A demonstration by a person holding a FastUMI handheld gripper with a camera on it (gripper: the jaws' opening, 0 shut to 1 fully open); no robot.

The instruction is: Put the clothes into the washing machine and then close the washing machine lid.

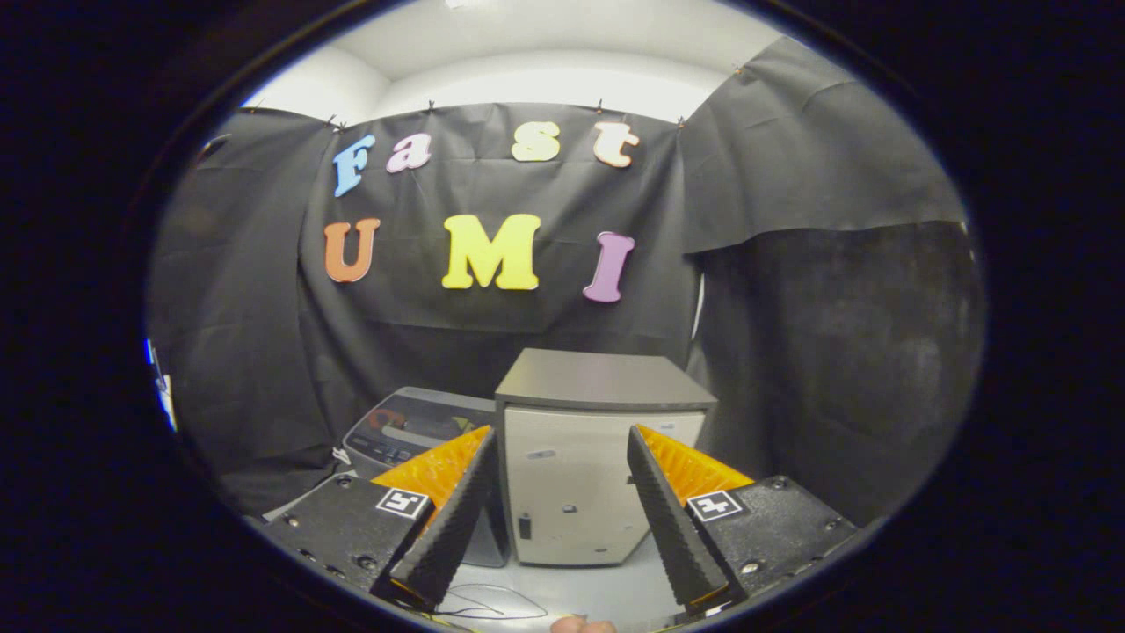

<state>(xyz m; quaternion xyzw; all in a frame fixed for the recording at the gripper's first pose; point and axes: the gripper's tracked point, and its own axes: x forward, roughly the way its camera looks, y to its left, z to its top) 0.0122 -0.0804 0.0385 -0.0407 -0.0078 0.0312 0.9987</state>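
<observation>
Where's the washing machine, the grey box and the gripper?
washing machine [413, 431]: gripper view, its control panel top.
grey box [571, 492]: gripper view, its pale front face.
gripper [558, 466]: gripper view, open gap midway between fingertips.

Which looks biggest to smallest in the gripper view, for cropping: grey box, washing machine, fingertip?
1. grey box, between the open gripper fingers, beyond them
2. washing machine, partly hidden, so unsure
3. fingertip, though nearest

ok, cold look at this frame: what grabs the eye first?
First, the boxy pale cabinet with a dark grey top, standing just beyond the open gripper, framed by its two spread fingers with nothing between them. Next, the grey washing machine with a dark control panel, partly hidden behind the left finger and beside the cabinet. Behind both hangs the black cloth booth wall.
</observation>
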